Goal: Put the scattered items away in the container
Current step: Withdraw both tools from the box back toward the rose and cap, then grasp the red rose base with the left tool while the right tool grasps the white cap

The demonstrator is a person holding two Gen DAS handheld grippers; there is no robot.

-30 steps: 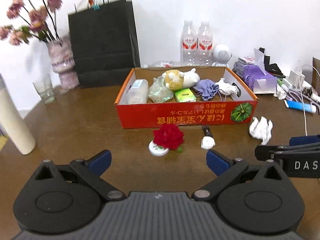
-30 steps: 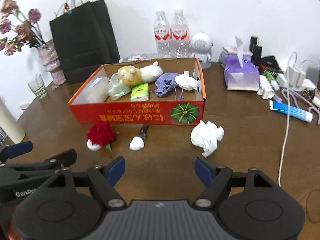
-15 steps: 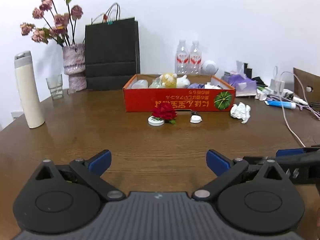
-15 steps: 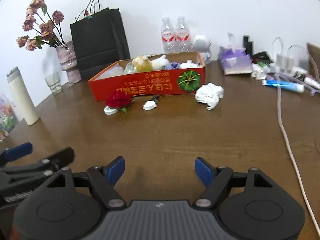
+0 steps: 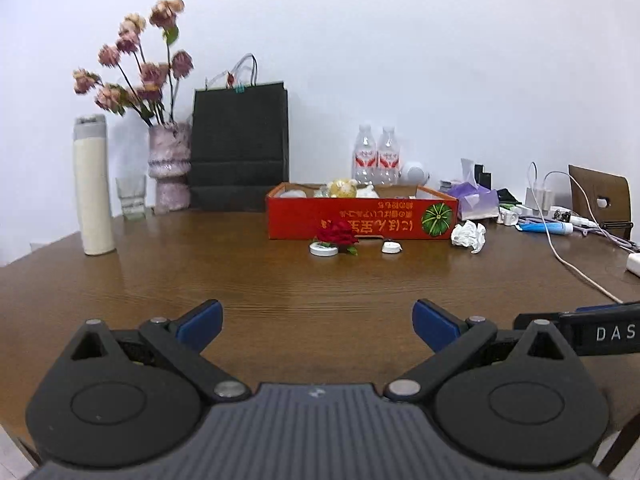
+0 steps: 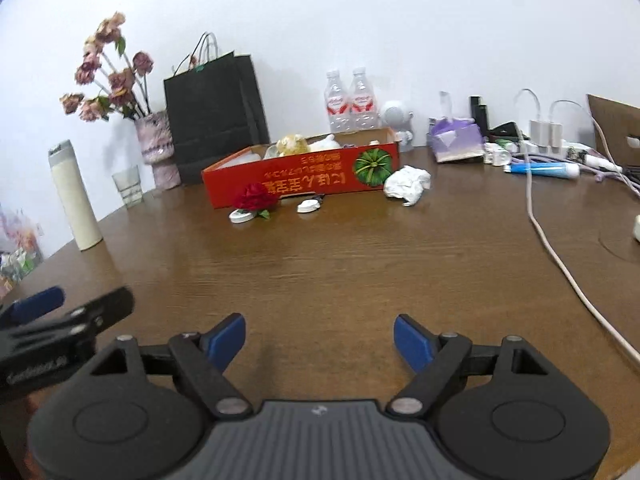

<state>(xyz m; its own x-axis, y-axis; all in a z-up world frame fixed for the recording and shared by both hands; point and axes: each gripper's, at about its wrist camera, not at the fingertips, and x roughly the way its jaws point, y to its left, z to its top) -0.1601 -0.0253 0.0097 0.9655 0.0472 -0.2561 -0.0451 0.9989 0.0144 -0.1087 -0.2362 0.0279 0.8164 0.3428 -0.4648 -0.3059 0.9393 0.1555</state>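
Note:
A red cardboard box (image 5: 362, 216) (image 6: 304, 180) sits far across the brown table with a plush toy and several small items inside. In front of it lie a red rose on a white disc (image 5: 335, 236) (image 6: 254, 202), a small white cap-like piece (image 5: 391, 247) (image 6: 309, 206) and a crumpled white tissue (image 5: 468, 235) (image 6: 406, 184). My left gripper (image 5: 316, 322) is open and empty, low over the near table. My right gripper (image 6: 319, 338) holds nothing, its jaws opening wider, also well short of the items.
A cream flask (image 5: 93, 184), a glass (image 5: 131, 198), a vase of dried flowers (image 5: 168, 168) and a black paper bag (image 5: 239, 144) stand at the back left. Two water bottles (image 5: 376, 158), a purple tissue box (image 5: 474, 200), a blue tube (image 6: 540, 169) and cables (image 6: 560, 260) crowd the right.
Both grippers have pulled back from the box and sunk lower, so the box and loose items look smaller and farther. The right jaws have spread a little wider.

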